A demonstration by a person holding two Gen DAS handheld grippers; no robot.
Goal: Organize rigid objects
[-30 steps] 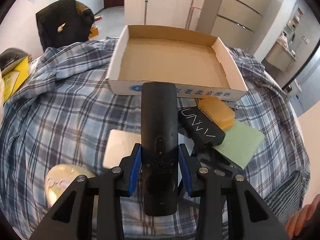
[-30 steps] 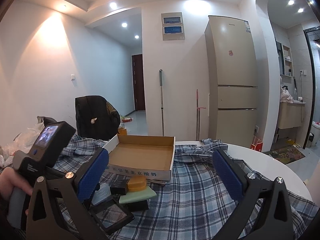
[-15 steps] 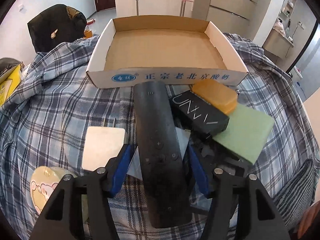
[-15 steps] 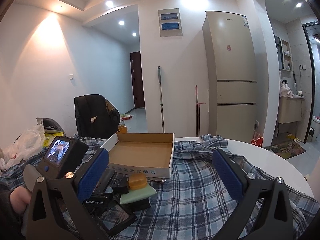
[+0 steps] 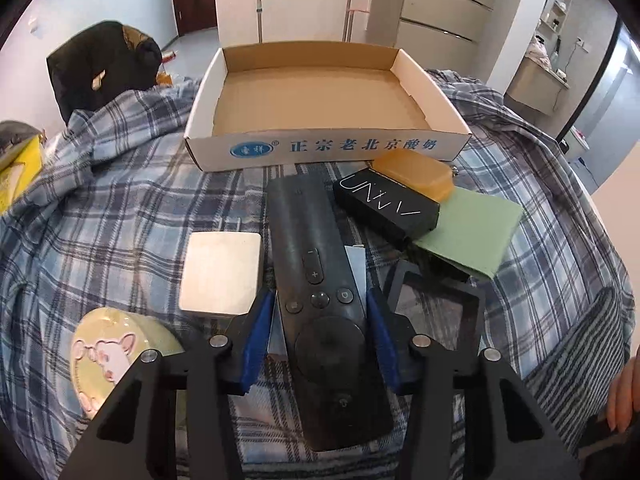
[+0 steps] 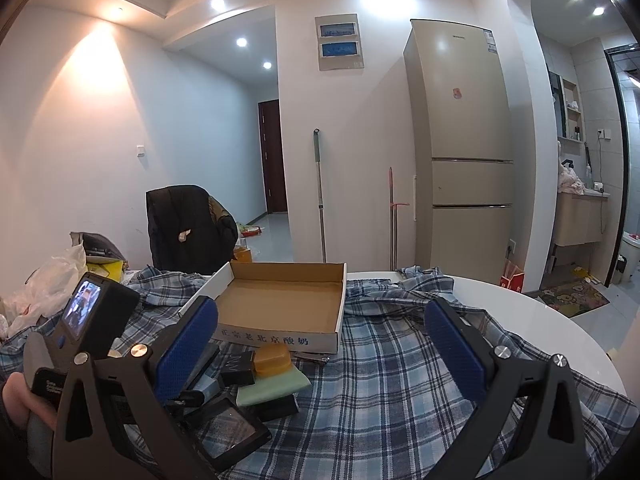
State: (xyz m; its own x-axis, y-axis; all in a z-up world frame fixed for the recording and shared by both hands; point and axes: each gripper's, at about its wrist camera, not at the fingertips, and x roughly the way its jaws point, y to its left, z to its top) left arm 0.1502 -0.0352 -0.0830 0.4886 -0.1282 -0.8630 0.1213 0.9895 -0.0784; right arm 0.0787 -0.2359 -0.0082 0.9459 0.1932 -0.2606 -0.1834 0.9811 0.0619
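Left hand-held gripper (image 5: pixel 320 312): pads apart, either side of remote (image 5: pixel 320 292), box (image 5: pixel 328 148) ahead. Right hand-held gripper (image 6: pixel 320 344): wide apart, holding nothing.

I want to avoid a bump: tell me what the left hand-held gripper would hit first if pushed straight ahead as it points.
The left hand-held gripper, fingers around the remote, points at the cardboard box. The remote's far tip would probably meet the box's printed front wall first, though depth is hard to judge.
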